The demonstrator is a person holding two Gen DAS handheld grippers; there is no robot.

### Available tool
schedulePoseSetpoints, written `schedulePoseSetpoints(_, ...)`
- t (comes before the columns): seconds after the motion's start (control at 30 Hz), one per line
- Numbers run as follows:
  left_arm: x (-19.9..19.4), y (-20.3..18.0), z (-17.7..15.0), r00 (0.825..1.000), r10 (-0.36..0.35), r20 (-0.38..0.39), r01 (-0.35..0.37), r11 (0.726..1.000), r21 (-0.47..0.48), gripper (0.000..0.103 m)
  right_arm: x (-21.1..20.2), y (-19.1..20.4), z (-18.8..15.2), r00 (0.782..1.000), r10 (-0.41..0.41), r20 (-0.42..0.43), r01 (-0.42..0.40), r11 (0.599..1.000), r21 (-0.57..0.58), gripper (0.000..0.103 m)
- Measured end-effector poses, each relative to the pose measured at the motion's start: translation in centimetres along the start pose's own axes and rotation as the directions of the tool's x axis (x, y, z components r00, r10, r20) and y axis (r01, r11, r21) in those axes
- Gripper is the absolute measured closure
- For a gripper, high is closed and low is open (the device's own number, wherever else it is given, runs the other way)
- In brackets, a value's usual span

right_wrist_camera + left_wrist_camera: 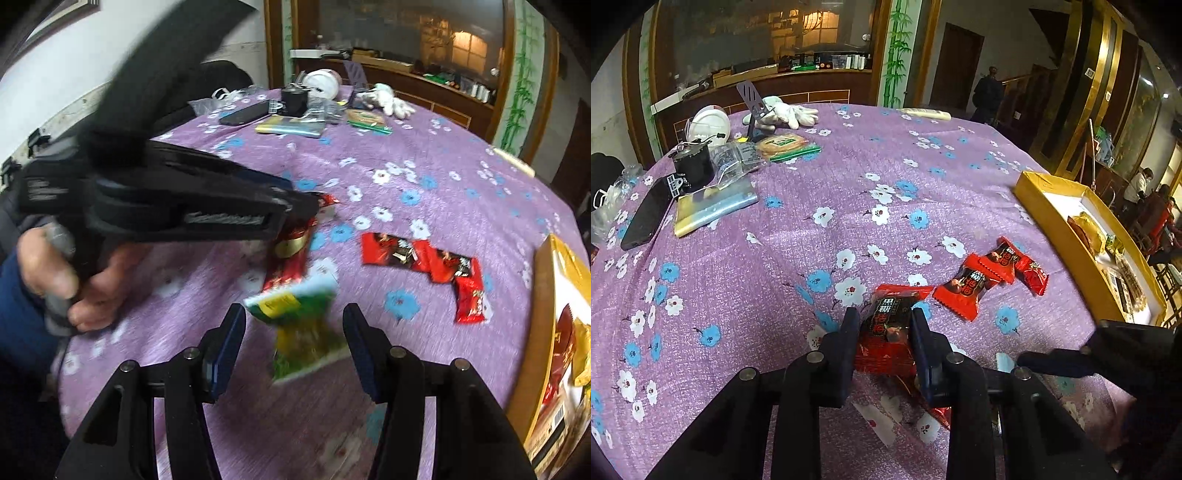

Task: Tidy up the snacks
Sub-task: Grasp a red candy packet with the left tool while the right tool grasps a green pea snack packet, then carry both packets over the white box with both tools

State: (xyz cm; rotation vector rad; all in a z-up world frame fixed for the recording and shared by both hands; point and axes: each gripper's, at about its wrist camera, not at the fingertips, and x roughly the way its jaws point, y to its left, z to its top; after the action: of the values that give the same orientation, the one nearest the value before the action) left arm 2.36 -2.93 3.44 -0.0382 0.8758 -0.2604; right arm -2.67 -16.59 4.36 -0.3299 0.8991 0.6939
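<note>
My left tool (884,325) pinches a light, crinkly red snack (886,332) by its fat middle, near the yellow box (1041,206), while my right tool (293,332) is spread wide around a slippery green snack (303,325).

Left gripper (884,328) jaws clamped, right gripper (293,347) jaws spread wide

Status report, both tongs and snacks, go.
Left tongs shut on red snack. Right tongs open around green packet. Three red snacks loose beside yellow box. Nothing blocking.
</note>
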Motion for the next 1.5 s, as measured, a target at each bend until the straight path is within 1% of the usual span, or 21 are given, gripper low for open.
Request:
schedulePoseSetpoints(0.03, 0.0, 0.0, 0.0, 1.0, -0.002, 0.0, 0.002, 1.0, -0.002, 0.075, 0.4, -0.2, 0.0, 1.0, 0.001, -0.014, -0.001, 1.0, 0.012, 0.05)
schedulePoseSetpoints(0.07, 0.0, 0.0, 0.0, 1.0, -0.002, 0.0, 0.002, 1.0, -0.003, 0.075, 0.8, -0.5, -0.1, 1.0, 0.004, -0.028, -0.003, 1.0, 0.027, 0.058)
schedulePoseSetpoints(0.1, 0.0, 0.0, 0.0, 1.0, -0.001, 0.001, 0.001, 1.0, -0.003, 0.075, 1.0, -0.8, -0.2, 0.999, 0.005, -0.038, -0.003, 0.999, 0.039, 0.062)
schedulePoseSetpoints(0.27, -0.5, -0.2, 0.0, 1.0, -0.002, 0.027, 0.002, 1.0, -0.001, 0.075, 0.5, -2.0, -0.3, 0.999, 0.035, 0.017, -0.037, 0.993, 0.111, 0.072)
schedulePoseSetpoints(0.37, -0.7, -0.4, 0.0, 0.999, 0.002, 0.045, -0.002, 1.0, 0.005, 0.075, -0.7, -3.0, -0.2, 0.997, 0.029, 0.069, -0.04, 0.986, 0.164, 0.072)
schedulePoseSetpoints(0.47, -0.8, -0.7, 0.1, 0.998, 0.008, 0.057, -0.008, 1.0, 0.012, 0.075, -1.7, -4.9, -0.1, 0.991, 0.024, 0.133, -0.057, 0.966, 0.253, 0.072)
schedulePoseSetpoints(0.57, -0.9, -1.0, 0.1, 0.998, 0.012, 0.064, -0.013, 1.0, 0.019, 0.075, -2.4, -6.2, 0.0, 0.986, -0.022, 0.166, -0.032, 0.949, 0.315, 0.072)
schedulePoseSetpoints(0.67, -1.0, -1.5, 0.1, 0.996, 0.028, 0.083, -0.031, 0.999, 0.032, 0.075, -2.6, -7.6, 0.0, 0.981, -0.057, 0.184, -0.017, 0.927, 0.376, 0.072)
schedulePoseSetpoints(0.7, -1.0, -1.7, 0.1, 0.995, 0.037, 0.09, -0.041, 0.999, 0.037, 0.075, -2.8, -7.8, 0.0, 0.979, -0.08, 0.188, 0.001, 0.922, 0.386, 0.072)
schedulePoseSetpoints(0.83, -1.0, -2.3, 0.1, 0.992, 0.069, 0.109, -0.076, 0.995, 0.063, 0.075, -3.2, -8.3, 0.0, 0.968, -0.154, 0.199, 0.062, 0.913, 0.404, 0.072)
schedulePoseSetpoints(1.07, -1.1, -2.3, 0.2, 0.986, 0.108, 0.13, -0.117, 0.991, 0.063, 0.075, -3.6, -9.3, -0.3, 0.965, -0.164, 0.205, 0.059, 0.897, 0.438, 0.072)
schedulePoseSetpoints(1.17, -1.3, -2.3, 0.2, 0.98, 0.13, 0.152, -0.141, 0.988, 0.062, 0.074, -3.8, -9.6, -0.4, 0.963, -0.167, 0.212, 0.056, 0.893, 0.447, 0.072)
schedulePoseSetpoints(1.27, -1.6, -2.6, 0.1, 0.97, 0.165, 0.178, -0.18, 0.981, 0.072, 0.074, -3.8, -9.7, -0.4, 0.961, -0.17, 0.218, 0.055, 0.891, 0.451, 0.072)
schedulePoseSetpoints(1.43, -1.7, -2.8, 0.0, 0.962, 0.188, 0.196, -0.208, 0.974, 0.087, 0.074, -4.0, -10.0, -0.5, 0.96, -0.173, 0.22, 0.053, 0.883, 0.466, 0.072)
schedulePoseSetpoints(1.5, -1.6, -2.9, 0.1, 0.962, 0.19, 0.196, -0.211, 0.974, 0.088, 0.074, -4.0, -10.0, -0.5, 0.96, -0.171, 0.221, 0.05, 0.883, 0.467, 0.072)
